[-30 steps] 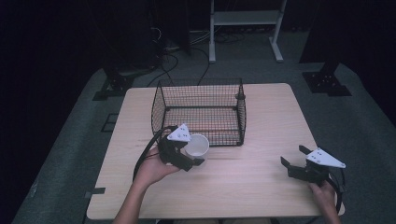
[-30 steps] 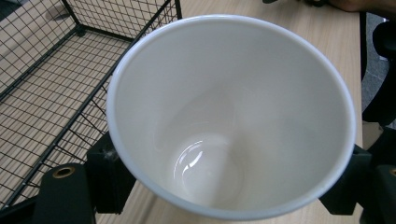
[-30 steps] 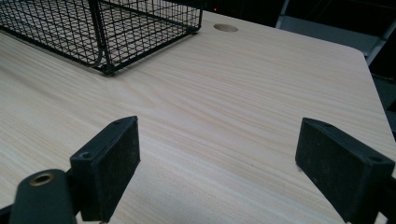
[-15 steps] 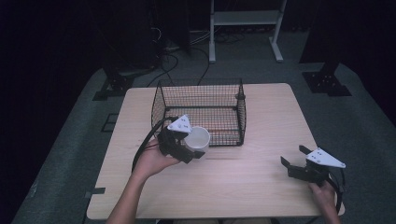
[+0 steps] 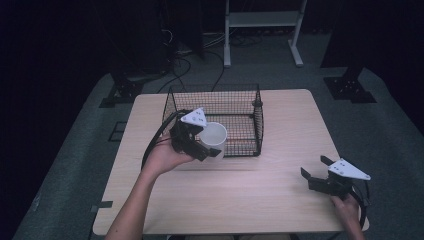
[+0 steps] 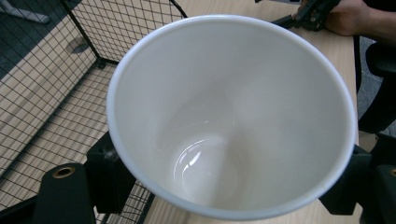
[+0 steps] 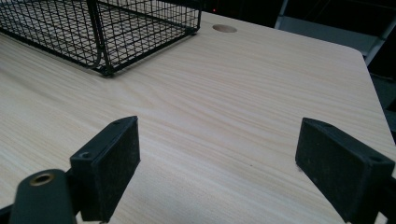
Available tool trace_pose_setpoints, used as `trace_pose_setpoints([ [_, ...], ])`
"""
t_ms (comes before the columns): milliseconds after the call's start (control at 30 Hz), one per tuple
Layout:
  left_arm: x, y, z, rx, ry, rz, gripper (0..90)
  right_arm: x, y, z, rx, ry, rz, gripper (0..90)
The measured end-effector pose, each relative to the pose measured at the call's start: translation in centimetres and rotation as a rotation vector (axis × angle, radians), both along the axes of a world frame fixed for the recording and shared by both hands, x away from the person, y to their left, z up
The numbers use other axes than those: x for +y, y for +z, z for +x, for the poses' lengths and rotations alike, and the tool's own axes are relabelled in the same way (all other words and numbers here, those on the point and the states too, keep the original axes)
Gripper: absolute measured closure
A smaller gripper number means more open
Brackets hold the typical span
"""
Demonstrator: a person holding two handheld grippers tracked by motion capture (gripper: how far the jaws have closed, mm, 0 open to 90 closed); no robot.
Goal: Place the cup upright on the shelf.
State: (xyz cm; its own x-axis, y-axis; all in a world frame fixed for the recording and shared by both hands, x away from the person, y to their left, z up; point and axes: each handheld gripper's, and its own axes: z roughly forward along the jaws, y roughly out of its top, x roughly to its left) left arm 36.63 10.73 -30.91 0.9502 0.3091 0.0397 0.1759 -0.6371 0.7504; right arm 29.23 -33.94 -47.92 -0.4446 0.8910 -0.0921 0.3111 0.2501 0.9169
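Plainly unmarked white cup (image 5: 214,135) in left hand-held gripper (image 5: 197,142), beside wire basket (image 5: 250,107).

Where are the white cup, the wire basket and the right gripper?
white cup (image 5: 214,134): high view, inside wall.
wire basket (image 5: 259,120): high view, right wall.
right gripper (image 5: 314,167): high view, between its open jaws.

cup (image 6: 261,93): white | basket (image 5: 240,107): black wire grid | table (image 7: 224,93): pale wood grain

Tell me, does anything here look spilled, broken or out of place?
Nothing stands out. The white cup is empty and unbroken, clamped in the left gripper at the near edge of the wire basket. The right gripper sits open over bare table.
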Motion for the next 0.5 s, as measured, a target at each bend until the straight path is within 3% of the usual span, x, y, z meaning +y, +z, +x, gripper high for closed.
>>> trace_pose_setpoints([
  [267,-0.1,1.7,1.3,-0.012,0.004,0.005,20.9,0.0,0.0,0.0,0.000,-0.001,0.001,13.1],
  [500,0.3,1.9,3.1,-0.001,0.033,0.012,21.0,0.0,0.0,0.0,0.002,-0.003,0.002,13.1],
])
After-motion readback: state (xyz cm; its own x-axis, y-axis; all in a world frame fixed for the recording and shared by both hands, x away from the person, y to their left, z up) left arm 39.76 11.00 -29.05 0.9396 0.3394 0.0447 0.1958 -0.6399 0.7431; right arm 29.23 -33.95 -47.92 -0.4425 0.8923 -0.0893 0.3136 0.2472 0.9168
